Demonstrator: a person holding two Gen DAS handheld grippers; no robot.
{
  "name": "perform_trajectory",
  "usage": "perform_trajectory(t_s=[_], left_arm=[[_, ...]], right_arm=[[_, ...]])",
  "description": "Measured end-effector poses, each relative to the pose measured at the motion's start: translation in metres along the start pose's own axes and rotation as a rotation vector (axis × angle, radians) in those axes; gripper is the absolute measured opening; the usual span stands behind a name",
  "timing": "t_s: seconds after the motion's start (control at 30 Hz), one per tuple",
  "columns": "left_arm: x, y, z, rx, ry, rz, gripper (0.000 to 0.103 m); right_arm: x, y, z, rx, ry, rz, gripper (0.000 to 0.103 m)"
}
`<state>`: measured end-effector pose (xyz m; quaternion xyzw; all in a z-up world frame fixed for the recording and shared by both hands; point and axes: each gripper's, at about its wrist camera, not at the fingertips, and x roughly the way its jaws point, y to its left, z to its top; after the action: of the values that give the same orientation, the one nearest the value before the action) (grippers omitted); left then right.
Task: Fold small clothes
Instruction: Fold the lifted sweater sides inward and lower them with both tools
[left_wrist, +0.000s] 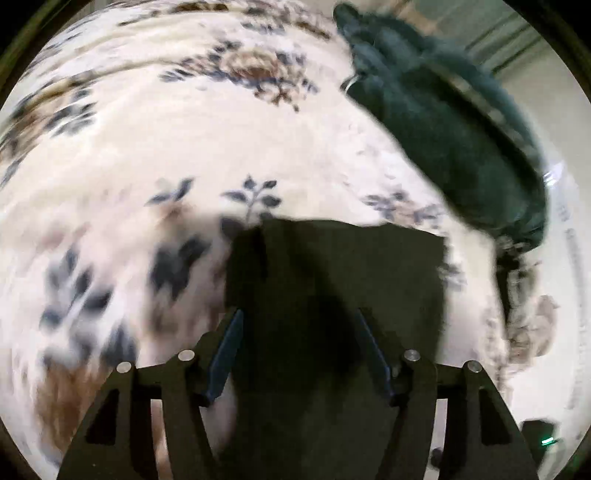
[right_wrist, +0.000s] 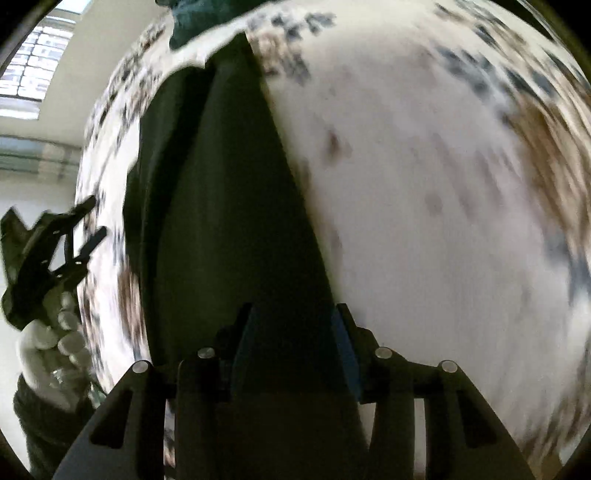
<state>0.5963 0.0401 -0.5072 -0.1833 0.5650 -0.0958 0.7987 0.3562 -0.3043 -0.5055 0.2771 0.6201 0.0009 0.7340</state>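
Observation:
A dark, flat folded garment (left_wrist: 332, 266) lies on a white floral bedspread (left_wrist: 184, 140). My left gripper (left_wrist: 299, 314) hangs over its near part, and its blue fingers (left_wrist: 231, 343) stand wide apart without pressing the cloth. In the right wrist view the same dark garment (right_wrist: 221, 184) runs away from me as a long strip. My right gripper (right_wrist: 293, 310) is above its near end, jaws apart with the cloth beneath them. The left gripper (right_wrist: 94, 218) also shows there at the left edge, held by a white-gloved hand (right_wrist: 44, 343). Both views are motion-blurred.
A heap of dark green clothing (left_wrist: 443, 122) lies on the bed at the upper right, its edge also seen as green cloth (right_wrist: 192, 22). The bed's edge curves down the right side. A window (right_wrist: 33, 62) and a pale wall lie beyond. A small device with a green light (left_wrist: 543, 435) is low right.

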Motion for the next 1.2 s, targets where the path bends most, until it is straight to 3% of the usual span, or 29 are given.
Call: perform_trajectory(t_s=[0.03, 0.07, 0.17, 0.27, 0.3, 0.33, 0.47, 0.53, 0.7, 0.77, 0.8, 0.83, 0.87, 0.93, 0.97, 1.0, 1.07, 1.2], left_arm=[[0.019, -0.003, 0.007, 0.023, 0.012, 0.033, 0.050], [0.026, -0.004, 0.009, 0.052, 0.014, 0.032, 0.008], [0.019, -0.015, 0.001, 0.169, -0.051, 0.063, 0.009], [-0.009, -0.008, -0.006, 0.160, -0.139, 0.052, 0.009], [-0.012, -0.002, -0.004, 0.139, -0.141, 0.047, 0.009], [-0.012, 0.007, -0.003, 0.114, -0.132, 0.045, 0.009], [0.015, 0.051, 0.006, -0.053, -0.058, 0.022, 0.010], [0.012, 0.060, 0.007, -0.105, -0.060, -0.001, 0.009], [-0.001, 0.059, 0.021, -0.120, -0.071, -0.033, 0.011], [0.004, 0.057, 0.026, -0.114, -0.047, -0.071, 0.026], [0.007, 0.055, 0.029, -0.109, -0.042, -0.081, 0.029], [0.011, 0.052, 0.031, -0.092, -0.036, -0.086, 0.031], [0.015, 0.048, 0.034, -0.066, -0.033, -0.076, 0.031], [0.028, 0.046, 0.037, 0.005, -0.009, 0.039, 0.033], [0.033, 0.051, 0.037, -0.002, 0.003, 0.052, 0.035], [0.036, 0.059, 0.037, -0.036, 0.016, 0.026, 0.035], [0.025, 0.066, 0.038, -0.110, 0.008, -0.017, 0.033], [-0.005, 0.060, 0.019, -0.156, 0.026, -0.138, 0.038]], right_arm=[[0.005, 0.002, 0.017, -0.004, -0.004, 0.005, 0.045], [0.016, 0.008, 0.042, -0.007, -0.010, 0.001, 0.045], [0.037, 0.012, 0.094, -0.002, -0.017, 0.020, 0.051], [0.055, 0.019, 0.133, 0.003, -0.033, 0.079, 0.048], [0.058, 0.020, 0.143, -0.002, -0.058, 0.070, 0.028], [0.061, 0.017, 0.150, -0.014, -0.055, 0.074, 0.020], [0.059, 0.007, 0.155, -0.008, -0.071, 0.058, 0.007], [0.058, 0.003, 0.157, -0.011, -0.080, 0.007, 0.006], [0.060, 0.005, 0.162, -0.030, -0.003, 0.001, 0.007], [0.054, 0.009, 0.169, -0.049, 0.010, 0.013, 0.015], [0.050, 0.009, 0.172, -0.053, 0.000, 0.041, 0.028], [0.045, 0.009, 0.176, -0.059, -0.010, 0.069, 0.050], [0.043, 0.009, 0.183, -0.059, -0.023, 0.085, 0.052], [0.047, 0.009, 0.193, -0.050, -0.023, 0.106, 0.052], [0.056, 0.012, 0.202, -0.046, 0.000, 0.129, 0.052], [0.061, 0.015, 0.206, -0.056, 0.013, 0.137, 0.049], [0.079, 0.021, 0.217, -0.109, 0.013, -0.006, 0.044], [0.078, 0.015, 0.221, -0.039, 0.045, -0.007, 0.044]])
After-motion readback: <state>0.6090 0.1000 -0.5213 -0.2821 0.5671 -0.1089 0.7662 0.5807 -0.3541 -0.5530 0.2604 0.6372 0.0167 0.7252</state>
